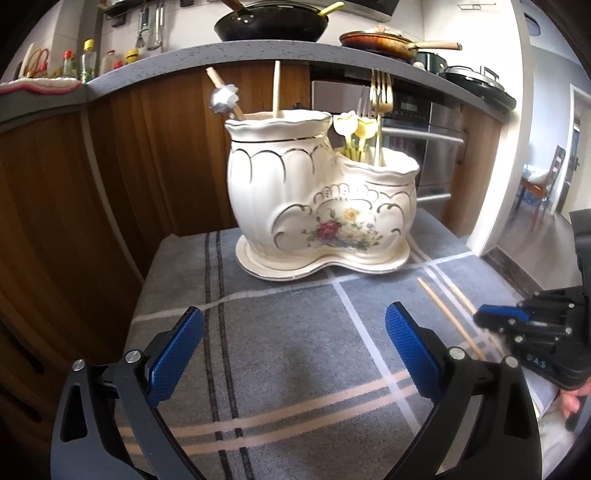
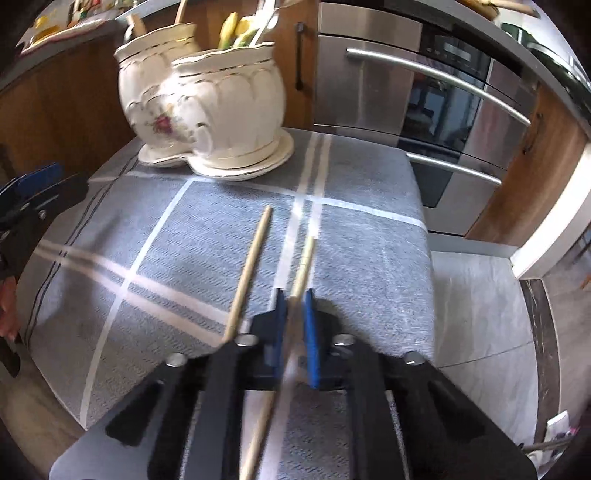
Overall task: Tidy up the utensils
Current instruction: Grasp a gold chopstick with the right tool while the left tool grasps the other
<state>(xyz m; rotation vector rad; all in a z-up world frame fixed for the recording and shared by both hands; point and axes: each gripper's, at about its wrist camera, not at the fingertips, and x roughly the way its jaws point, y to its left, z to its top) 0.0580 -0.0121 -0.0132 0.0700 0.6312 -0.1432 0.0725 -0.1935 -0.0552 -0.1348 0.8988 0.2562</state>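
Observation:
A cream ceramic utensil holder (image 1: pixel 317 199) with a flower print stands at the far side of a grey plaid cloth (image 1: pixel 295 362). Its tall compartment holds wooden sticks and a spoon; its low one holds gold forks (image 1: pixel 380 92) and yellow picks. My left gripper (image 1: pixel 293 321) hovers open over the cloth, with nothing between its blue pads. In the right wrist view, my right gripper (image 2: pixel 295 310) is shut on a wooden chopstick (image 2: pixel 304 258) that points towards the holder (image 2: pixel 207 99). A second chopstick (image 2: pixel 247 277) lies on the cloth just to its left.
A steel oven (image 2: pixel 424 92) with bar handles stands behind and right of the cloth. Wooden cabinet fronts (image 1: pixel 74 184) rise on the left under a grey counter carrying a wok (image 1: pixel 271 24). The cloth's right edge drops to a pale floor (image 2: pixel 480 314).

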